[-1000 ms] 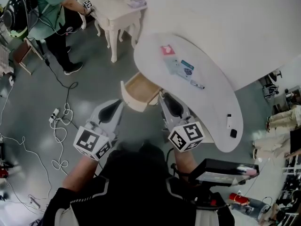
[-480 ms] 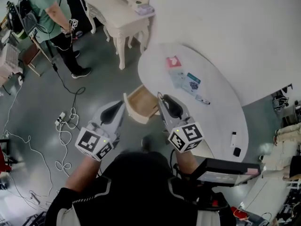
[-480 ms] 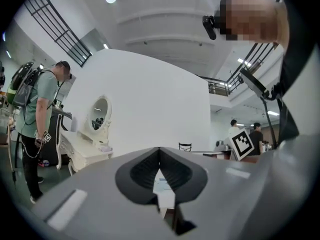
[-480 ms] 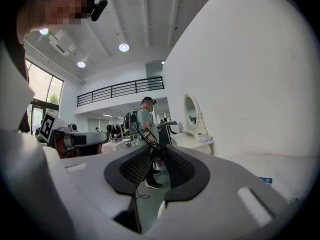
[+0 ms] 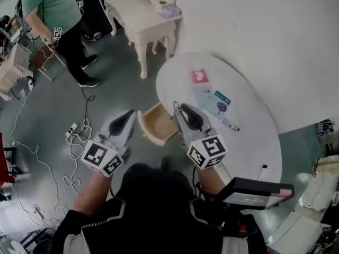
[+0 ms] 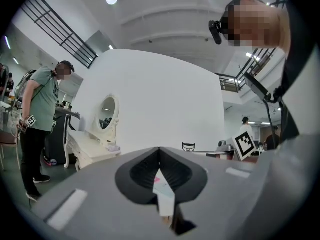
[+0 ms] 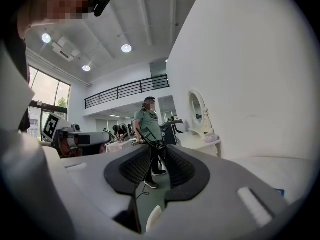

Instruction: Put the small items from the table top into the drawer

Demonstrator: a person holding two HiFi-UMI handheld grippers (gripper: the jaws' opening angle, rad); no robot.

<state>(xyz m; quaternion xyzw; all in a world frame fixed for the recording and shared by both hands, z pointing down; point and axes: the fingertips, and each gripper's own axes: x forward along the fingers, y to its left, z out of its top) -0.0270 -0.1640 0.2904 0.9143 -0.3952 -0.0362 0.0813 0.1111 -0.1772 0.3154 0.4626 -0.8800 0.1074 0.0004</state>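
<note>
— Since a second ago, what has been shifted?
— The left gripper (image 5: 128,115) and the right gripper (image 5: 179,109) have been carried sideways yet kept beside the drawer. The white curved tabletop (image 5: 241,144) is now seen turned, its right end lower in the head view.

— How is the room laid out?
— A smooth grey floor (image 5: 106,89) strewn with white cables (image 5: 74,142) is seen below. A white carved dressing table (image 5: 143,15) and a person in a green shirt (image 5: 50,7) are found at the top, and a plain white wall (image 5: 254,30) behind the tabletop.

— Where are the small items?
— All are laid on the tabletop. A pink square packet (image 5: 199,76) comes first. Just beside it is a clear-and-blue flat packet (image 5: 216,100), long axis running upper left to lower right. A thin pen-like stick (image 5: 232,125) is laid along the same diagonal. The pale wooden drawer (image 5: 159,121) is pulled out from under the tabletop's edge, open side up.

— And the grippers?
— The left one is held just left of the drawer, jaw tips together, nothing gripped. The right one is held at the drawer's right side, jaws slightly apart, nothing clamped.
</note>
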